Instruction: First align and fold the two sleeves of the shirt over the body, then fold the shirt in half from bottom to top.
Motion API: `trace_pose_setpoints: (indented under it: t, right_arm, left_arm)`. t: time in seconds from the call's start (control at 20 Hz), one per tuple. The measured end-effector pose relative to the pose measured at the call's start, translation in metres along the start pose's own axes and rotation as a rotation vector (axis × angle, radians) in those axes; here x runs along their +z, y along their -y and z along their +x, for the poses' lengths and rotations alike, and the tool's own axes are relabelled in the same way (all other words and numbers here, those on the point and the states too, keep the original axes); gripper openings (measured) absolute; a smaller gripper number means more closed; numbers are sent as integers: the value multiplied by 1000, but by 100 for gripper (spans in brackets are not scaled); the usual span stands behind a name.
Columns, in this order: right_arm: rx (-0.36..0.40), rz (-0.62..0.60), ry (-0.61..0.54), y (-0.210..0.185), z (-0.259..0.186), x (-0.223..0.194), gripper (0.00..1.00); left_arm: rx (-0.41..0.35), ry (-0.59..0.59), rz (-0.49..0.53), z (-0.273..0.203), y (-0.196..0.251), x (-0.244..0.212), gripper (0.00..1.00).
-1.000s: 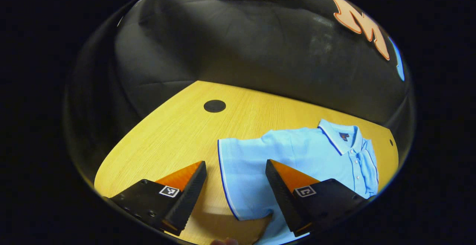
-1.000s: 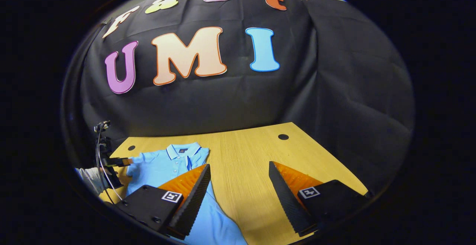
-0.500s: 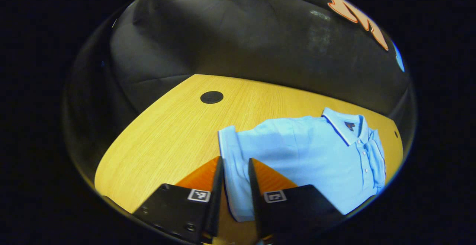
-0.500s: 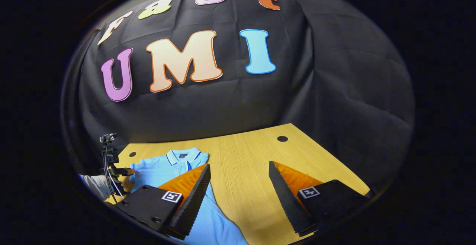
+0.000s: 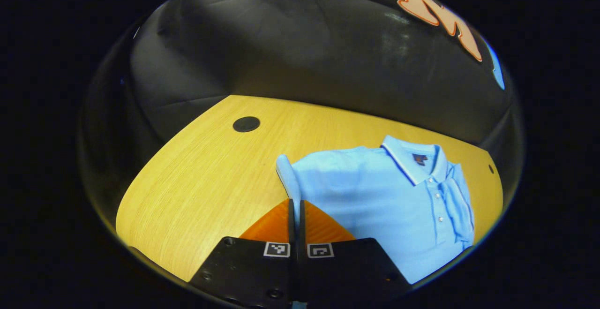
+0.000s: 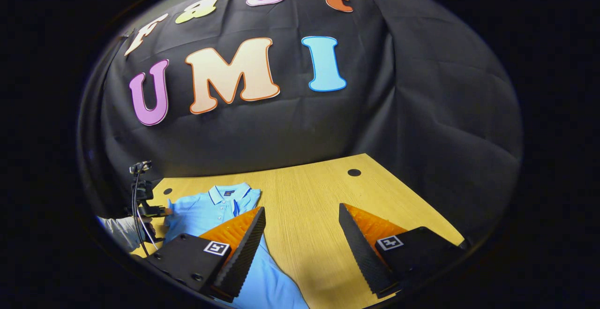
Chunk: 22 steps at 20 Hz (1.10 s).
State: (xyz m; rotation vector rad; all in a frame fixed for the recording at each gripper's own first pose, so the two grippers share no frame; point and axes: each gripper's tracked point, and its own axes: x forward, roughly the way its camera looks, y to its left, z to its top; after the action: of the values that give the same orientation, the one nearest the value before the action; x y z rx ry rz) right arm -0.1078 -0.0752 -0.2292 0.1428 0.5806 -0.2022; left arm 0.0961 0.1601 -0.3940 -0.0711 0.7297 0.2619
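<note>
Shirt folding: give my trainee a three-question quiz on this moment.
1. True or false: the left gripper is shut on the sleeve of the shirt.
2. The right gripper is: A) open above the table; B) shut on the collar; C) shut on the hem.
3. Fill in: the collar lies toward the booth's ____.

Key: 1 true; 2 A; 3 wall.

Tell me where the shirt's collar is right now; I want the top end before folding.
In the left gripper view the collar lies at the shirt's far right end, near the table's back edge by the black cloth wall.
</note>
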Motion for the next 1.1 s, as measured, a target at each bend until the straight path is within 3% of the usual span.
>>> trace_pose_setpoints:
  t: [0.1,0.15,0.3,0.35,0.45,0.5,0.55,0.75,0.9,0.95,1.05,1.1]
  right_arm:
    - [3,5,0,3,-2,2,93]
    - [3,9,1,5,-3,0,98]
    - [6,27,-1,14,-7,-1,98]
    - [6,32,-4,16,-8,-2,93]
    - [7,39,-9,23,-12,-5,93]
    - [5,38,-10,27,-14,-7,98]
    - [3,37,-17,31,-16,-10,93]
    - [-4,34,-52,48,-22,-22,93]
    - [17,15,-55,50,-25,-22,93]
    - [28,9,-49,50,-26,-21,98]
    - [62,2,-48,47,-24,-21,98]
    - [90,3,-46,43,-23,-18,98]
  left_arm:
    - [-24,55,40,-7,21,21,0]
    - [-39,71,67,-12,31,26,0]
    - [-89,64,138,-16,70,24,0]
    - [-100,52,155,-16,80,19,0]
    - [-120,31,184,-16,102,5,0]
    - [-125,19,195,-15,112,-2,0]
    - [-133,8,206,-14,121,-10,0]
    - [-157,-13,230,-13,153,-30,0]
    - [-127,-72,218,-5,155,-52,0]
    - [-122,-78,213,-7,155,-55,0]
    - [-150,-69,191,-12,161,-51,5]
    - [-159,-64,187,-20,163,-48,26]
